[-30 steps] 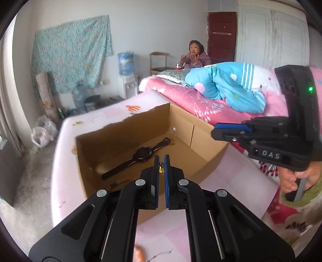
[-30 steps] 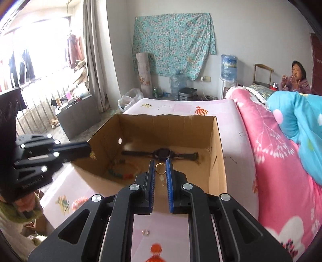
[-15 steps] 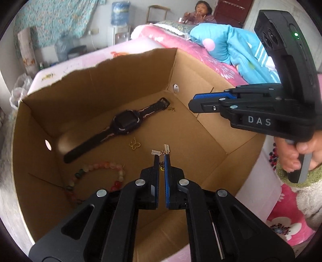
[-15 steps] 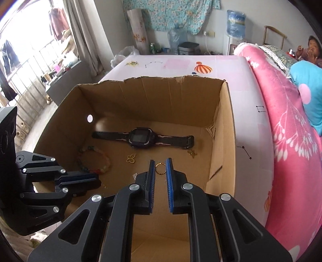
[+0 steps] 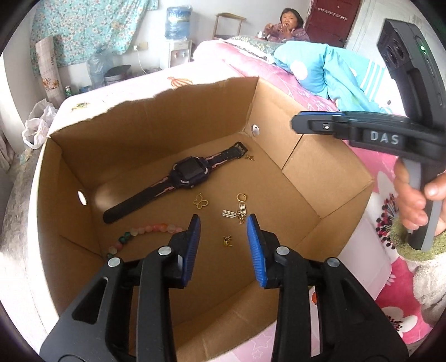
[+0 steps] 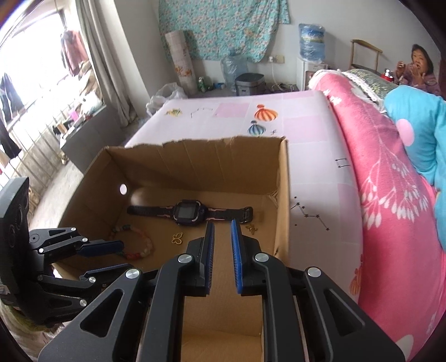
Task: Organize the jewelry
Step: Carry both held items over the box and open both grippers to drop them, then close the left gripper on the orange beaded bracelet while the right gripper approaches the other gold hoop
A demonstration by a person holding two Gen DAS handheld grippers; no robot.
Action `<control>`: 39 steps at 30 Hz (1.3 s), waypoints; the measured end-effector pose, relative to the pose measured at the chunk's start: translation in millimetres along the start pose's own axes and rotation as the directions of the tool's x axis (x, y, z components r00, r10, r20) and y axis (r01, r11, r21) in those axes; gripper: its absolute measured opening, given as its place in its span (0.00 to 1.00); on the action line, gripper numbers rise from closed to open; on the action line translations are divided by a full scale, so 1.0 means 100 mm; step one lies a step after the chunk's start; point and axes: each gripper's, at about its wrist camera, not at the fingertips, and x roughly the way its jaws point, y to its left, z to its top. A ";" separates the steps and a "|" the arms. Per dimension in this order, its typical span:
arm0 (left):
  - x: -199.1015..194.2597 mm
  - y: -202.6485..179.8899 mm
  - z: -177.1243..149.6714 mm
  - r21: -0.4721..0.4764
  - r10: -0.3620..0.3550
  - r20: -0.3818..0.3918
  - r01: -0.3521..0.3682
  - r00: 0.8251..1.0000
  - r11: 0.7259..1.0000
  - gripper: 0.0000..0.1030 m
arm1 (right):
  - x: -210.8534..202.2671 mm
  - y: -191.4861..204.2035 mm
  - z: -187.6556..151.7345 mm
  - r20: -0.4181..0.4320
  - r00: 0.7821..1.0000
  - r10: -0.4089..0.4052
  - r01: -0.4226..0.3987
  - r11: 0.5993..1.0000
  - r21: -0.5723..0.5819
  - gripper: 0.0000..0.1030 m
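Note:
An open cardboard box [image 5: 329, 178] [image 6: 283, 195] sits on a bed. On its floor lie a black watch [image 5: 189, 170] [image 6: 189, 213], a bead bracelet [image 5: 142, 232] [image 6: 139, 245], a gold butterfly charm [image 5: 200, 201] [image 6: 177, 238], a gold ring [image 5: 241, 197] and small gold pieces [image 5: 235, 214]. My left gripper [image 5: 223, 222] is open and empty over the box floor. My right gripper [image 6: 222, 225] is open and empty above the box's near side; it also shows in the left wrist view [image 5: 315, 122].
The box stands on a pale pink sheet [image 6: 237, 111]. A pink quilt [image 6: 390, 195] and a blue garment [image 5: 334, 75] lie to the right. A person [image 5: 290, 25] sits at the back. A water dispenser [image 6: 310, 44] stands by the far wall.
Both grippers have opened. The gold pieces held by the left gripper and the ring held by the right now lie on the box floor. The right gripper has drawn back.

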 end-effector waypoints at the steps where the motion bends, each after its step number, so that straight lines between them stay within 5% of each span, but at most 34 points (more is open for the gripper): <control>1: -0.03 0.00 0.00 -0.001 0.006 0.008 -0.006 1.000 1.000 0.34 | -0.05 0.00 -0.01 0.011 1.000 -0.004 0.004 1.000 0.003 0.23; 11: -0.55 0.03 -0.23 -0.044 0.082 0.104 -0.078 0.991 0.996 0.69 | -0.59 0.03 -0.39 0.112 0.994 -0.007 0.000 0.998 0.067 0.36; 18: -0.87 0.08 -0.60 -0.076 0.148 0.109 -0.140 0.983 0.987 0.82 | -0.86 -0.01 -0.91 0.125 0.992 -0.024 0.006 0.991 0.136 0.39; 24: -0.85 0.12 -1.06 -0.102 0.192 0.012 -0.190 0.981 0.977 0.84 | -0.82 0.05 -1.35 0.065 0.998 0.008 -0.019 0.983 0.180 0.58; 28: -0.62 0.04 -1.36 -0.065 0.186 -0.101 -0.193 0.977 0.979 0.84 | -0.61 0.18 -1.58 0.000 0.998 0.056 -0.055 0.979 0.194 0.58; 32: -0.43 -0.03 -1.55 -0.010 0.211 -0.124 -0.214 0.969 0.977 0.83 | -0.35 0.31 -1.73 -0.053 0.991 0.119 -0.105 0.970 0.221 0.58; 39: -0.35 0.17 -1.52 -0.094 0.190 -0.125 -0.203 0.974 0.975 0.52 | -0.11 0.39 -1.78 -0.094 0.986 0.139 -0.117 0.971 0.208 0.58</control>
